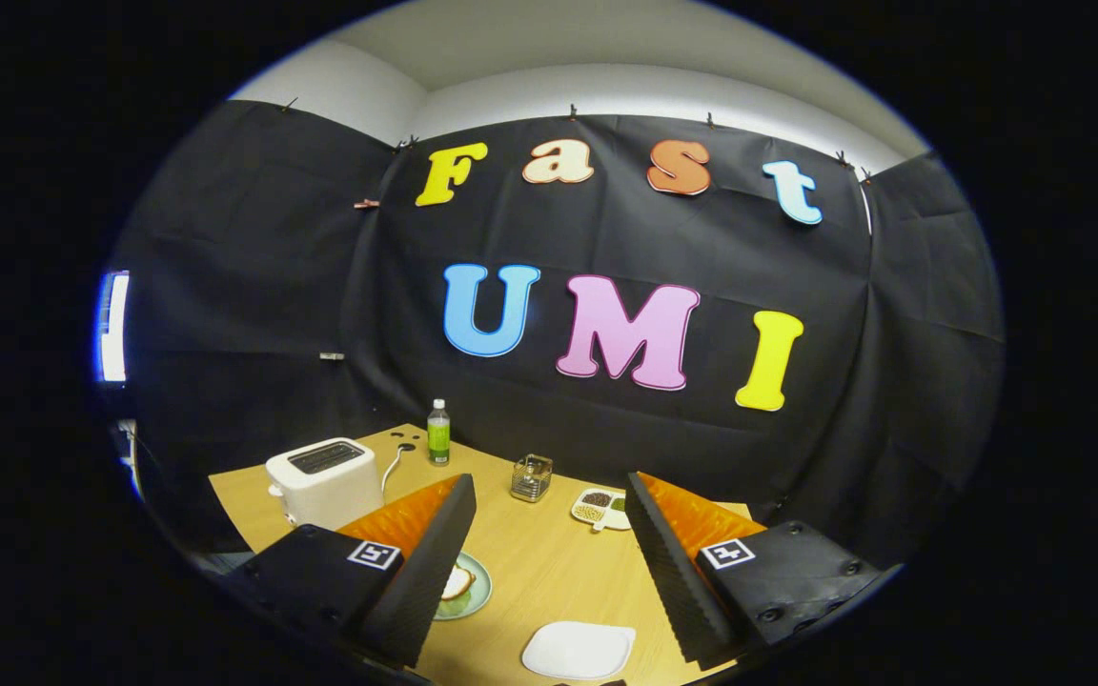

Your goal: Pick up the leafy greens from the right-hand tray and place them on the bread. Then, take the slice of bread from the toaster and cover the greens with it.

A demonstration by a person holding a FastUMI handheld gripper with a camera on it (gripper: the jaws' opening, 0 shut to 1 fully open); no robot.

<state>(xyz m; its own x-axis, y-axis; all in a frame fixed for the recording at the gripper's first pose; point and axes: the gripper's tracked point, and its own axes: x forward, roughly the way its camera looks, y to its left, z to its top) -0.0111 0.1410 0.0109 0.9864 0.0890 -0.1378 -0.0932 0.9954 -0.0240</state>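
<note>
My gripper (550,478) is open and held above the wooden table (549,562), with nothing between its fingers. A white toaster (325,481) stands beyond the left finger; its top slot looks dark and I cannot make out a slice in it. A slice of bread (457,582) lies on a pale green plate (476,593), partly hidden behind the left finger. A white divided dish (597,508) sits just ahead of the right finger, holding brownish grains and a small green patch at its right side. A flat white tray (578,650) lies between the fingers near their base; its surface looks bare.
A small bottle with a green label (438,432) stands at the table's far edge, next to the toaster's cord (391,472). A small wire-and-glass holder (531,476) sits mid-table beyond the fingertips. Black cloth walls close in the table at the back and sides.
</note>
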